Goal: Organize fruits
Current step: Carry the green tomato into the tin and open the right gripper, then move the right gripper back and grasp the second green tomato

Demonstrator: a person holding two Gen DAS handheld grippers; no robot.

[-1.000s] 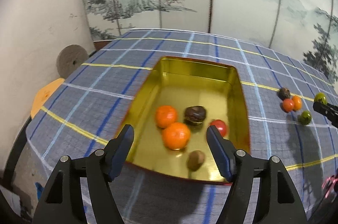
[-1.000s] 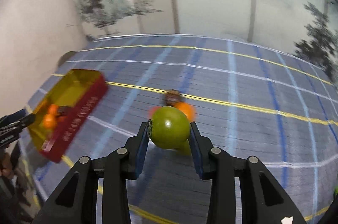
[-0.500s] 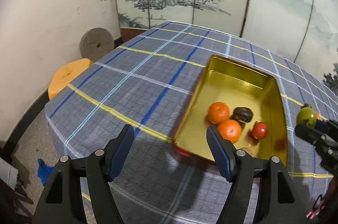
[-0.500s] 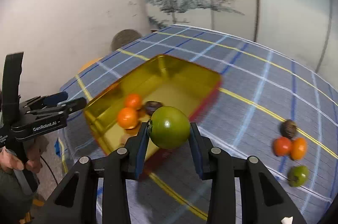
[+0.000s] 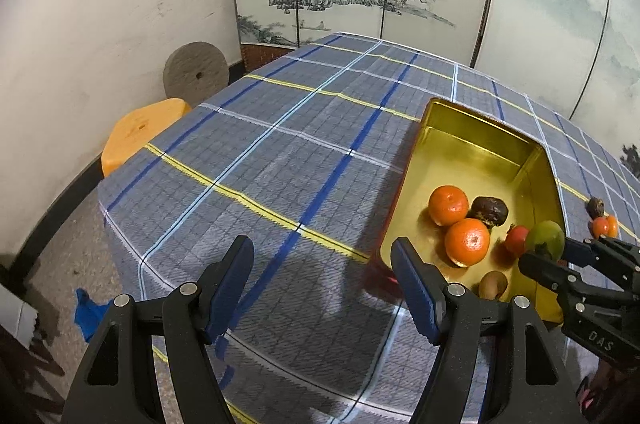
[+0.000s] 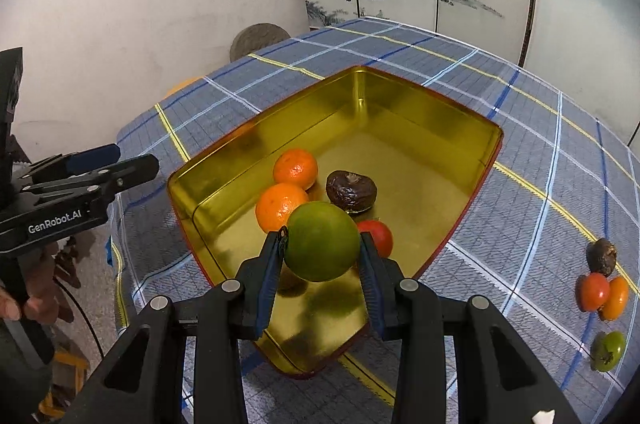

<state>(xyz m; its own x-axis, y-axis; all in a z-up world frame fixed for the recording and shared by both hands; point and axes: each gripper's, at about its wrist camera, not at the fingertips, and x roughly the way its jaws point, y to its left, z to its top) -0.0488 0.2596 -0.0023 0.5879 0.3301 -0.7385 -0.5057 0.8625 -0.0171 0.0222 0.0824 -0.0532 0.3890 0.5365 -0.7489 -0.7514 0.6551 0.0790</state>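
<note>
One gold tin (image 6: 436,115) sits on one plaid tablecloth (image 6: 532,179). Inside the tin lie two oranges (image 6: 295,168), one dark wrinkled fruit (image 6: 351,190), one red fruit (image 6: 378,236) and one small brown fruit (image 5: 493,284). One green fruit (image 6: 322,241) is held over it. Four more fruits lie on the cloth: one dark (image 6: 601,256), one red (image 6: 594,291), one orange (image 6: 616,298) and one green (image 6: 608,350). Two grippers are in view.

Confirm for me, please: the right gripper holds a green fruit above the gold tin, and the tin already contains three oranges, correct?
Not quite. The right wrist view shows the gold tin with two oranges, not three. The right gripper does hold the green fruit above it.
</note>
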